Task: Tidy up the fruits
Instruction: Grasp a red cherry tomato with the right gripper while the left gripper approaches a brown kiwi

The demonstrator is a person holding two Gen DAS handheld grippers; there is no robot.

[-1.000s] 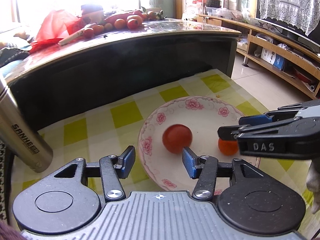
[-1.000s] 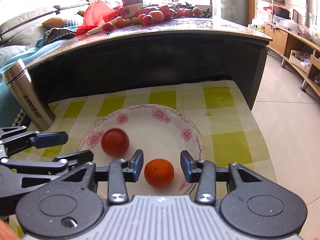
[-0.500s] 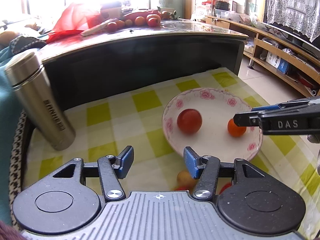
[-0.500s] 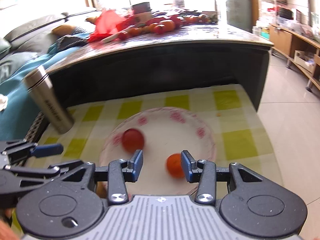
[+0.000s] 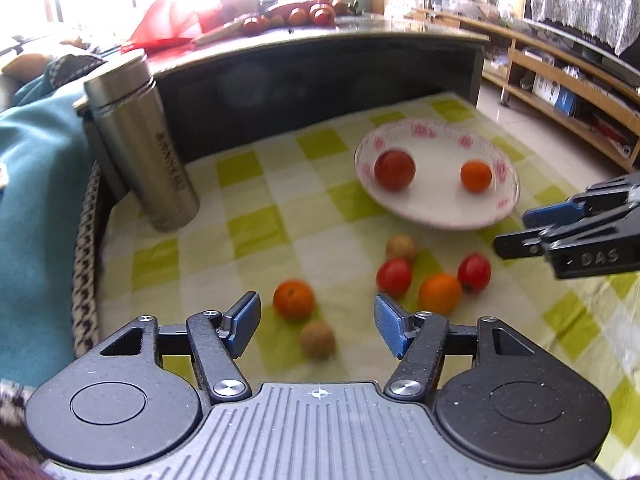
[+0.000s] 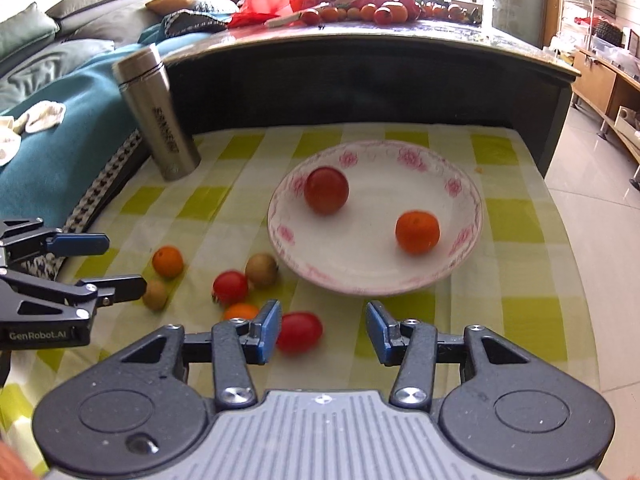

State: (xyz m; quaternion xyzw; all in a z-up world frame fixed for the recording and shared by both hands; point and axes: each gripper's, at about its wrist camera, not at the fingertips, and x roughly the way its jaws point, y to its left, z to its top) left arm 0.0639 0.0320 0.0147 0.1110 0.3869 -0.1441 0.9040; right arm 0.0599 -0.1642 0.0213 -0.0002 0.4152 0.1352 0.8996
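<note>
A white plate (image 6: 466,236) with pink flowers holds a red tomato (image 6: 326,190) and a small orange (image 6: 417,231). On the checked cloth in front of it lie several loose fruits: an orange (image 5: 293,299), a brown one (image 5: 317,339), two red tomatoes (image 5: 394,277) (image 5: 474,273), another orange (image 5: 439,293) and a tan fruit (image 5: 401,247). My left gripper (image 5: 316,326) hangs open above the near orange and brown fruit. My right gripper (image 6: 322,330) is open too, with an oval red tomato (image 6: 299,332) beside its left finger.
A steel flask (image 5: 142,140) stands at the left of the cloth (image 6: 516,216). A dark table (image 6: 360,64) with more fruit and a red bag rises behind. A teal blanket (image 5: 32,208) lies left; tiled floor drops off right.
Both grippers have drawn back and up from the plate. The loose fruits on the cloth have come into view. The tomato and orange stay in the plate.
</note>
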